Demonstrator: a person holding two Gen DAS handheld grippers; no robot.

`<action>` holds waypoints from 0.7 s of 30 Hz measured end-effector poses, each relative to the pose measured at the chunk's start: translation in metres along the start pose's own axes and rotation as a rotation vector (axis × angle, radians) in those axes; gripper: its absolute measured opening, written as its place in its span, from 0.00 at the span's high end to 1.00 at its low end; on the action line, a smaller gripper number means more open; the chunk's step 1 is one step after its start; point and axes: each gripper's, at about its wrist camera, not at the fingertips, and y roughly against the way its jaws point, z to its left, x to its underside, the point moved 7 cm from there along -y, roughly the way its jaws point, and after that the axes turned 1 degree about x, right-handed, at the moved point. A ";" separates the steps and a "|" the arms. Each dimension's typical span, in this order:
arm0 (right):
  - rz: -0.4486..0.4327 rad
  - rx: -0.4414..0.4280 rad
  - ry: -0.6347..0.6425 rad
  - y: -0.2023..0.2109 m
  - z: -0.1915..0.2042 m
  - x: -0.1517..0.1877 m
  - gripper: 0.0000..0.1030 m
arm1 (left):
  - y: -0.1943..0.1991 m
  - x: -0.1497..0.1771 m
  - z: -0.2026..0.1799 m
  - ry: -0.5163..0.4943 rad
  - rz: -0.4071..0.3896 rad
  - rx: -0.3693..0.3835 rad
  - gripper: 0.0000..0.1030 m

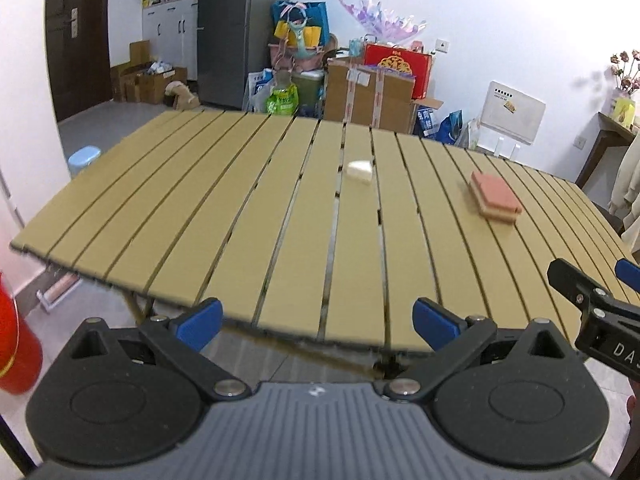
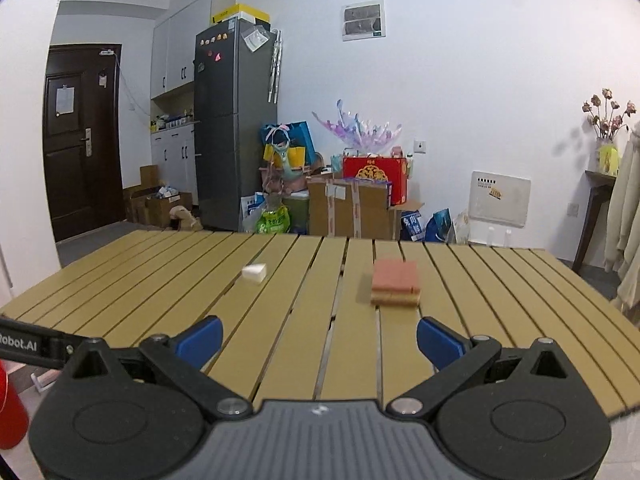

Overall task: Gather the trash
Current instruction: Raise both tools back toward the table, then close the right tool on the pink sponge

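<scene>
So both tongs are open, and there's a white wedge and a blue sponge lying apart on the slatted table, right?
Nearly. The sponge is pink on top with a tan layer beneath, not blue; the right wrist view shows it plainly. The rest holds: both tongs open, left and right, white wedge apart from it on the slatted table.

The right claw [image 2: 319, 340] hangs over the near edge of the slatted bench [image 2: 280, 320], jaws spread wide and empty. Ahead lie a pink sponge [image 2: 395, 282] and, well apart to its left, a white wedge [image 2: 255, 272].
</scene>
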 end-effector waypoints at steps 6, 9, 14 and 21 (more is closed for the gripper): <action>-0.024 0.028 0.014 -0.039 -0.015 -0.035 0.00 | -0.020 -0.043 -0.011 -0.027 -0.033 -0.009 0.00; -0.024 0.041 0.001 -0.064 -0.026 -0.048 0.00 | -0.036 -0.060 -0.016 -0.033 -0.037 -0.014 0.00; 0.006 0.045 -0.055 -0.115 -0.046 -0.059 0.00 | -0.067 -0.085 -0.024 -0.038 -0.029 -0.022 0.00; 0.039 0.050 -0.108 -0.189 -0.077 -0.068 0.00 | -0.120 -0.115 -0.034 -0.054 -0.017 -0.024 0.00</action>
